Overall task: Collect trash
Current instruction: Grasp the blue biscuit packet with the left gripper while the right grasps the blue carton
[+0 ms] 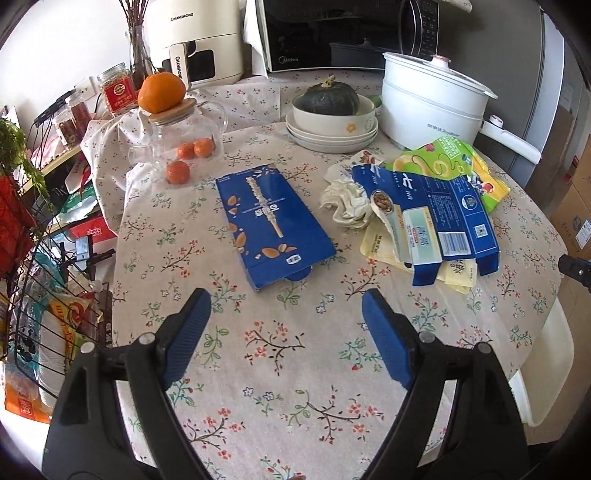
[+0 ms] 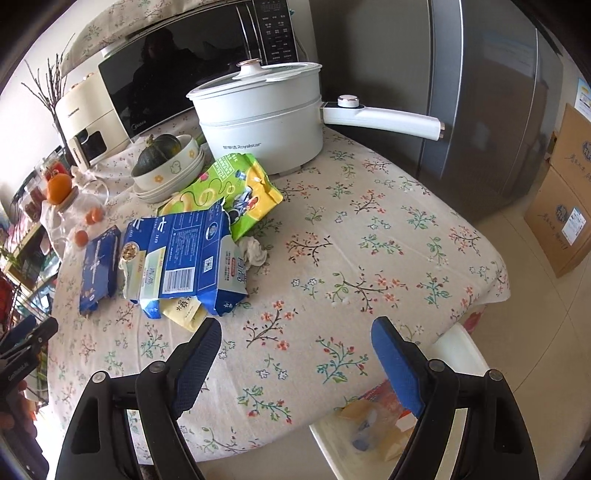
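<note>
Trash lies on the floral table. A flat blue snack box (image 1: 271, 225) (image 2: 99, 267) lies in the middle, just beyond my open, empty left gripper (image 1: 286, 301). To its right sit a crumpled tissue (image 1: 347, 201) (image 2: 255, 251), a torn blue carton (image 1: 439, 218) (image 2: 184, 258), a yellow wrapper (image 1: 458, 275) (image 2: 184, 314) under the carton, and a green-yellow bag (image 1: 454, 166) (image 2: 236, 192). My right gripper (image 2: 295, 328) is open and empty, right of the carton. A white bin (image 2: 373, 428) with wrappers inside stands below the table edge.
A white electric pot (image 1: 432, 103) (image 2: 266, 118), a bowl with a squash (image 1: 328, 110) (image 2: 166, 162), a glass teapot with oranges (image 1: 184, 136), a microwave (image 1: 332, 33) and an air fryer (image 1: 195, 40) stand at the back. A wire rack (image 1: 44, 295) stands left, cardboard boxes (image 2: 565, 206) right.
</note>
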Demonstrator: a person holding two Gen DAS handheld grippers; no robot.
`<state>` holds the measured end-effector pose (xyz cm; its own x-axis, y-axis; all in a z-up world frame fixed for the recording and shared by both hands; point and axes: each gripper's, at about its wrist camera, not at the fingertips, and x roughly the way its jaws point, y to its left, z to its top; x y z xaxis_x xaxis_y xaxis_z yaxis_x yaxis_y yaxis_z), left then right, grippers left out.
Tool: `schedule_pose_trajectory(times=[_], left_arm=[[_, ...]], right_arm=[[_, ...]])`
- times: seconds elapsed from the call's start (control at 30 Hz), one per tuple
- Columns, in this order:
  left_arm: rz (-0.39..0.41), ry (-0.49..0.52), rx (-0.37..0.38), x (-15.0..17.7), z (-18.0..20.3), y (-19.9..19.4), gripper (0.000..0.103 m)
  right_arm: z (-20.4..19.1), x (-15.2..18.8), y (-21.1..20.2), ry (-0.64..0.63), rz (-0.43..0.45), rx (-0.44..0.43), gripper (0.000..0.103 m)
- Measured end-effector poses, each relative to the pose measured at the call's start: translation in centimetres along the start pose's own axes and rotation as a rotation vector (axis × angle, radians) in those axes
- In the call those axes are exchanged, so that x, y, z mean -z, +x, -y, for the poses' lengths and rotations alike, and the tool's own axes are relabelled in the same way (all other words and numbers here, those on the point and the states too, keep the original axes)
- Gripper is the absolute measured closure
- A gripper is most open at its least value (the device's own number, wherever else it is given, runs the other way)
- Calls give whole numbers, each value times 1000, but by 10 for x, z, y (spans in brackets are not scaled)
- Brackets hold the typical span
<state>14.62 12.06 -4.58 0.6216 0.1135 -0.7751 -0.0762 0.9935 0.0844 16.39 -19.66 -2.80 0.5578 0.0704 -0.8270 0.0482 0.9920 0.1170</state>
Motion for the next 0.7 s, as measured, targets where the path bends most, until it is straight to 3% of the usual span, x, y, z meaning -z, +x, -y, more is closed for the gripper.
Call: schedule_pose_trajectory(times=[0.3,0.37,0.43,0.7], left_arm=[[-94,-225,48,-12,-35,51,19],[-98,-274,57,-20,-31,58,10],[-86,-289,40,-28,-22,65,3],[-75,-253,-98,-57,2,100,1]], right_arm=[[-28,-16,58,25,-76,-89,18],[-33,-19,70,40,-90,-106,18],[-35,-22,81,57,-101,-121,18],[-35,-29,108,142,-138,-173,19]])
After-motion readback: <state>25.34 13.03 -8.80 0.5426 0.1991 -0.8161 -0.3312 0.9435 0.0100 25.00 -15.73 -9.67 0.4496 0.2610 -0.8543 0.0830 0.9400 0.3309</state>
